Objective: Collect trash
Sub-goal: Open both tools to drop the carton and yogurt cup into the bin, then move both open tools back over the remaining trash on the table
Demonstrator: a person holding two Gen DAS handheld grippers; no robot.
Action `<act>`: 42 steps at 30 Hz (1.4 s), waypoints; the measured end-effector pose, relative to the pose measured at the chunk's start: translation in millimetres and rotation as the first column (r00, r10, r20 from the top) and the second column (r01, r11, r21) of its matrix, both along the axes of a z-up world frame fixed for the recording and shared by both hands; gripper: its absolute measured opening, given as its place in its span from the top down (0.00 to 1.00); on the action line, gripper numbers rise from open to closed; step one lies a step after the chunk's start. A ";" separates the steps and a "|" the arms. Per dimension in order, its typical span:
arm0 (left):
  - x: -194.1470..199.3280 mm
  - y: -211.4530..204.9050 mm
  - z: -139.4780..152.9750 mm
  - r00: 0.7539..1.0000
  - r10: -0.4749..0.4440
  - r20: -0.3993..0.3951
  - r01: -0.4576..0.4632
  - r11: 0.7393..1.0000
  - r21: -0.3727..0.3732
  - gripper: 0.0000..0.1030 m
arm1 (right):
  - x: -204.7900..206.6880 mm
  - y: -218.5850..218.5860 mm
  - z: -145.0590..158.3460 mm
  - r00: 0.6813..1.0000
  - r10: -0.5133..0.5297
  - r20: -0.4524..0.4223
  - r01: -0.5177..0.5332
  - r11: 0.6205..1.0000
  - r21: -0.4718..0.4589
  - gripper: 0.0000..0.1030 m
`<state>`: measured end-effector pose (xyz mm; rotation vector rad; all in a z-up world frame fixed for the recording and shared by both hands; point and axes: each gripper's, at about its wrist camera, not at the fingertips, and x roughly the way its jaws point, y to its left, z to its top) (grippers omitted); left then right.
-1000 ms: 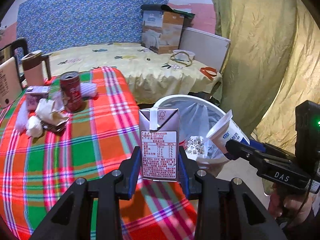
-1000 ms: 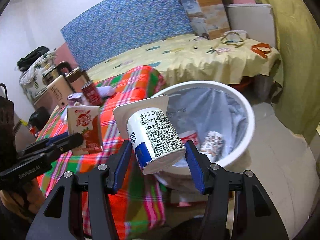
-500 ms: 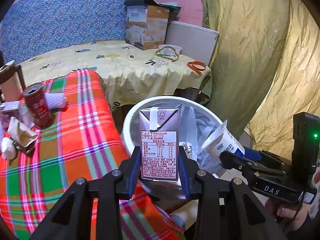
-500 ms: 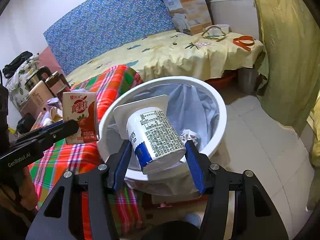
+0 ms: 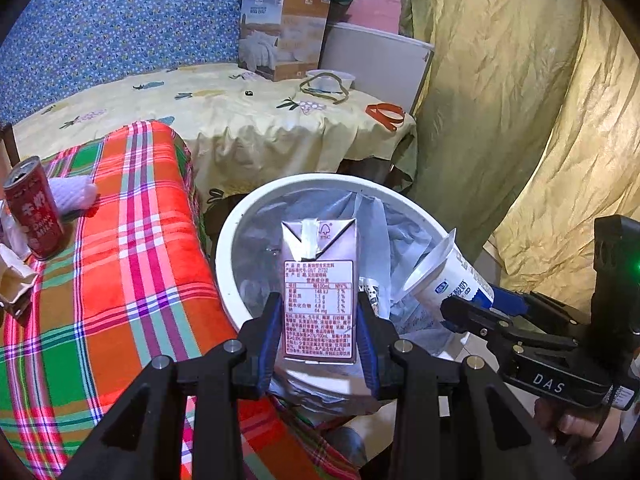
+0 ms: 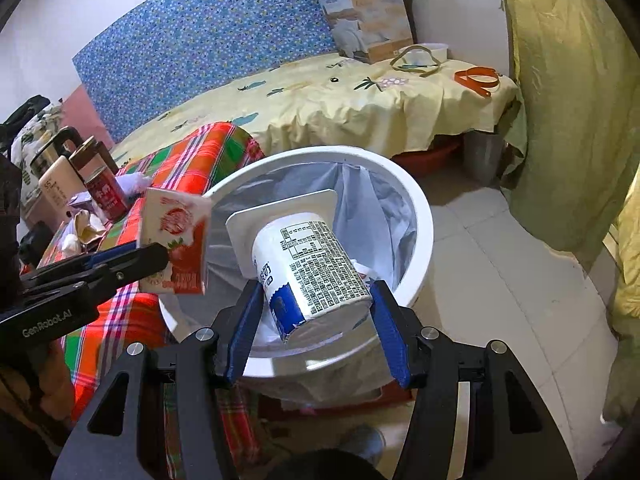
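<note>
My left gripper (image 5: 319,320) is shut on a small milk carton (image 5: 319,288), held upright over the near rim of a white trash bin (image 5: 240,216) lined with a grey bag. In the right wrist view the same carton (image 6: 176,248) shows its red strawberry side in the left gripper (image 6: 160,258). My right gripper (image 6: 316,312) is shut on a white yogurt cup (image 6: 308,264) lying on its side over the bin (image 6: 420,216). From the left wrist view the cup (image 5: 448,276) hangs at the bin's right edge. Some trash lies at the bin's bottom.
A plaid-covered table (image 5: 120,272) left of the bin holds a red can (image 5: 34,208), crumpled paper (image 5: 12,280) and a white wad (image 5: 76,194). Behind stands a yellow-clothed table (image 5: 248,120) with a box (image 5: 284,32). Green curtains (image 5: 500,100) hang at the right over tiled floor (image 6: 500,280).
Both grippers have carried their loads to the right, off the plaid table and over the bin. The bin now sits larger and more central in both views.
</note>
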<state>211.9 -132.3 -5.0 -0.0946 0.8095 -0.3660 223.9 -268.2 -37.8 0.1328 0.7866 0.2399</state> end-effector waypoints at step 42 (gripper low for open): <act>-85.7 75.0 20.8 0.982 0.178 0.067 -0.177 0.984 -0.012 0.61 | -50.1 59.2 28.5 0.983 0.170 0.068 -0.172 0.985 0.017 0.42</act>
